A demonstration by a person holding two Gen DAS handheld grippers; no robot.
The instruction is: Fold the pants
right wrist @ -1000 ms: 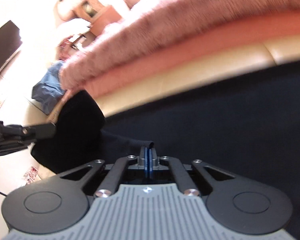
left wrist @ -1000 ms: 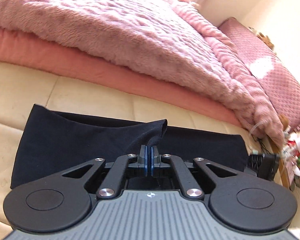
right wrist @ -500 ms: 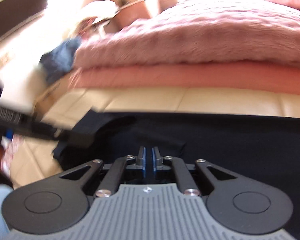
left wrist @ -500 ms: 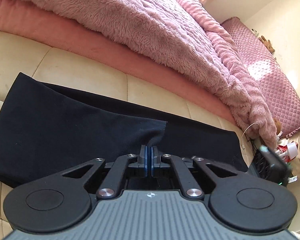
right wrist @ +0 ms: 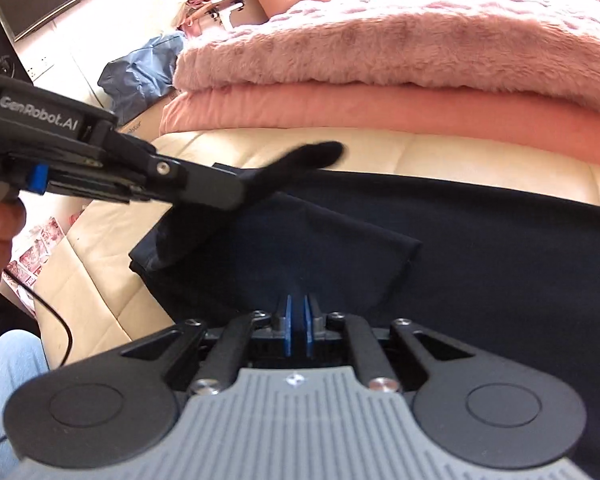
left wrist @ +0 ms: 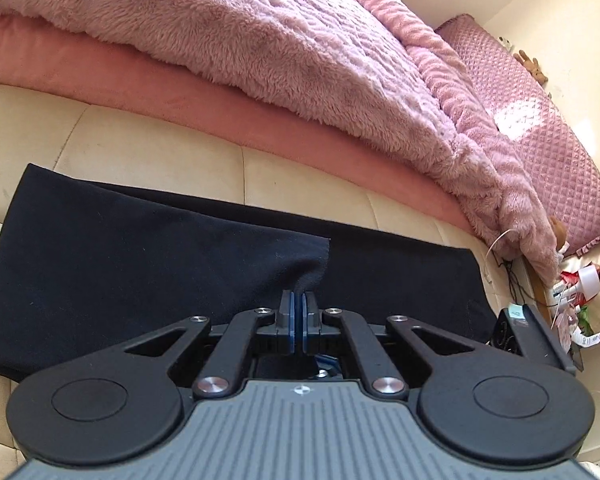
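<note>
Dark navy pants (left wrist: 140, 264) lie flat across the cream bed surface (left wrist: 148, 148), with one layer folded over another. My left gripper (left wrist: 298, 300) is shut on a raised corner of the pants' upper layer. In the right wrist view the left gripper (right wrist: 244, 192) comes in from the left, holding a strip of dark cloth that sticks out past its tip. My right gripper (right wrist: 297, 312) sits low over the pants (right wrist: 480, 264); its blue pads stand slightly apart, and a folded flap's point leads toward them.
A fluffy pink blanket (left wrist: 260, 40) on a salmon sheet (left wrist: 100, 76) lies just beyond the pants. A quilted pink pillow (left wrist: 532, 104) is at the far right. Clutter and a cable sit at the right bed edge (left wrist: 576, 292). A blue bag (right wrist: 140, 76) sits left.
The right gripper's pads have parted slightly and it has swung to face the blanket. The left gripper still pinches the pants' corner and has carried it over the lower layer.
</note>
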